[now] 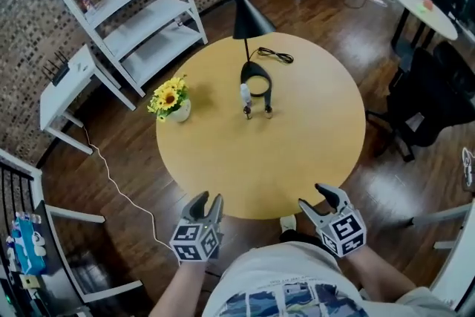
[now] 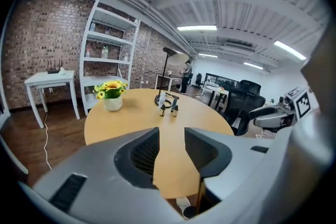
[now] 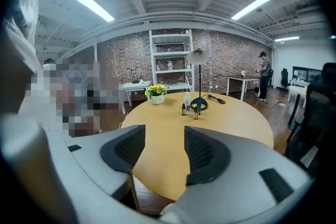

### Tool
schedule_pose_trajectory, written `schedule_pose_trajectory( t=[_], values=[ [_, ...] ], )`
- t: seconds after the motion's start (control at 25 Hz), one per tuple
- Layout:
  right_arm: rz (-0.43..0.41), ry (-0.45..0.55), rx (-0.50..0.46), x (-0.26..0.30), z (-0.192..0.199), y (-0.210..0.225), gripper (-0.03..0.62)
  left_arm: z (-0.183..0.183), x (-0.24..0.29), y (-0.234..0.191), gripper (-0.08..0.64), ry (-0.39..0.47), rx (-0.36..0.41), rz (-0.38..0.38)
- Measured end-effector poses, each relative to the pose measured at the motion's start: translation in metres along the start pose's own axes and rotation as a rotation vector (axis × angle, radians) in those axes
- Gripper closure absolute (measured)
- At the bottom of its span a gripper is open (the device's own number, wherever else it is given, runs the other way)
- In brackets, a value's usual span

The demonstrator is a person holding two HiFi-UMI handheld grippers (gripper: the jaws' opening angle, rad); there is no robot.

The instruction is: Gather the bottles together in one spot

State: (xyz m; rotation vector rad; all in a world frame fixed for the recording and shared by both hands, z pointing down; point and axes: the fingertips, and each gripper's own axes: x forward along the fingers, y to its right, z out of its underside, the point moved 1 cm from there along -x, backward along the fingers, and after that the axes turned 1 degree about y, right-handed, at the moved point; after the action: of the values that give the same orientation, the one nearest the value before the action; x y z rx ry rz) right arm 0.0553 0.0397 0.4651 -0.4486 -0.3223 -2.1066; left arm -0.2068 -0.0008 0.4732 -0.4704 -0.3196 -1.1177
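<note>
Bottles (image 1: 246,94) together by lamp base (image 1: 269,85); left claw (image 1: 208,198) and right claw (image 1: 315,200) both apart, empty.

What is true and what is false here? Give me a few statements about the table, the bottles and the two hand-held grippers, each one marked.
1. The three bottles stand close together by the foot of the lamp. True.
2. The left gripper holds a bottle. False: its jaws are apart with nothing between them.
3. The sunflowers stand in a white pot on the table. True.
4. The lamp lies tipped over. False: it stands upright.
5. The right gripper hovers over the bottles. False: it is at the table's near edge, well apart from them, jaws open and empty.
</note>
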Motion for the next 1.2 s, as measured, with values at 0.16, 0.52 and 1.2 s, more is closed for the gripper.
schedule_pose_trajectory(
  t=[0.16,0.52,1.2],
  values=[
    [0.027,-0.017,0.015,-0.024,0.015,-0.048,0.334,0.035,-0.069,-0.016,0.403,-0.005,-0.026,-0.002],
    [0.076,-0.096,0.021,-0.072,0.051,-0.123,0.336,0.089,-0.137,-0.014,0.403,-0.015,-0.111,0.066],
    [0.039,-0.109,-0.005,-0.089,0.058,-0.195,0.336,0.119,-0.199,-0.010,0.403,-0.010,-0.028,0.097]
  ],
)
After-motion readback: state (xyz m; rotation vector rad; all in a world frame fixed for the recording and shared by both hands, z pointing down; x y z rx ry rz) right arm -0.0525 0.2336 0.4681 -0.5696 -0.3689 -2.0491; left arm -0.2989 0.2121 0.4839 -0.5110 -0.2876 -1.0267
